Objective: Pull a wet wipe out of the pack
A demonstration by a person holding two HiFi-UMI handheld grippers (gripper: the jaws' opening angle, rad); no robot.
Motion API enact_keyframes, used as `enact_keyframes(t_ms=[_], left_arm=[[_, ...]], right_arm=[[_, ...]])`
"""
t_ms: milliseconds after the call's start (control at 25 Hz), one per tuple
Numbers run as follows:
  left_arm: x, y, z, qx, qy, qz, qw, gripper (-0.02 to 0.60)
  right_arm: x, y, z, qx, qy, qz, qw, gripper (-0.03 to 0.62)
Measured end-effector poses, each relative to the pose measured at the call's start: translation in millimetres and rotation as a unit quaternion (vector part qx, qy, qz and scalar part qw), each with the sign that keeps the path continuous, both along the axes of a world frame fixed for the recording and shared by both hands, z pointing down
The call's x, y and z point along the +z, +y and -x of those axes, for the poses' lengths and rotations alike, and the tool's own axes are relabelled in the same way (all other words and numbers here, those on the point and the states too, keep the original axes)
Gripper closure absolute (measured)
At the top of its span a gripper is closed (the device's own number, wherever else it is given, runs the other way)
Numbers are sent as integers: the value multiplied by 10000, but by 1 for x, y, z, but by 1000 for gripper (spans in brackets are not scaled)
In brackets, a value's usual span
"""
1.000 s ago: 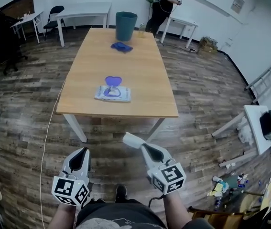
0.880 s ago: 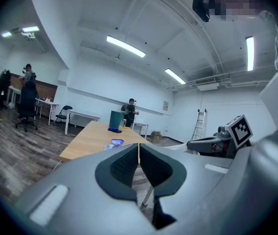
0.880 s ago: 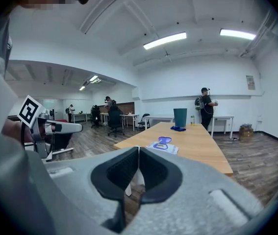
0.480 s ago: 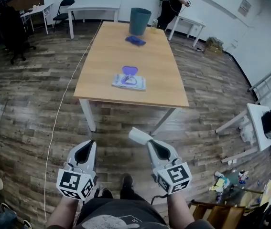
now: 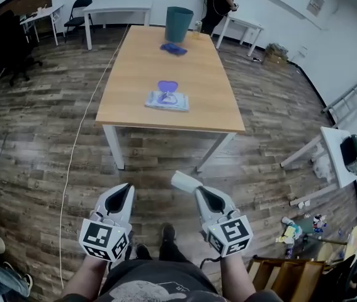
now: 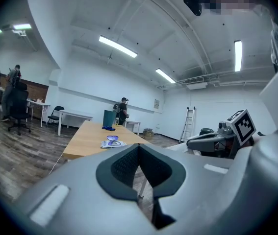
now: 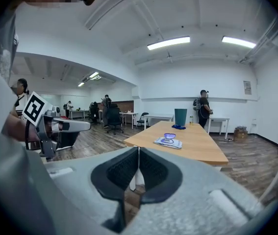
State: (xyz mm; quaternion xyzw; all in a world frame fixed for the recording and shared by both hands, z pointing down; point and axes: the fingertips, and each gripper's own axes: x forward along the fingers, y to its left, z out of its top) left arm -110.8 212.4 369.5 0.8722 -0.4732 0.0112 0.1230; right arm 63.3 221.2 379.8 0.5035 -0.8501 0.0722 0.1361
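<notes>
On the middle of the pale wooden worktop (image 5: 165,68) lies the wet wipe pack (image 5: 167,100), a flat, light, rectangular packet with its round purple lid (image 5: 167,85) flipped up at the far side. It is well apart from both grippers, which are held low over the wooden floor (image 5: 39,137), short of the worktop's near edge.

Both pairs of jaws are clenched on nothing: the left gripper (image 6: 139,151) and the right gripper (image 7: 139,153) each show their dark pads pressed together. From above, the left gripper (image 5: 125,190) points straight ahead and the right gripper (image 5: 191,184) angles slightly inward.

Only the head view shows the whole worktop, a shoe (image 5: 167,233) and a cable (image 5: 77,143) trailing across the floor. The gripper views sit lower, showing the pack edge-on (image 6: 112,143) (image 7: 167,141), the ceiling lights, and each other's marker cube.

Farther along the worktop stand a teal bin (image 5: 179,24) and a blue cloth (image 5: 173,49). A person (image 5: 219,2) stands beyond the far end, and a ladder (image 5: 354,96) leans at the right wall.
</notes>
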Motion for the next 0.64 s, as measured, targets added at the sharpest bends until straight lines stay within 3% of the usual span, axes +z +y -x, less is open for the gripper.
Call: enact_keyframes(t_ms=[640], left_arm=[[6,3,15,-184,-18,203,9996,563]], right_arm=[[8,-4,13,-164,23,121,9998,595]])
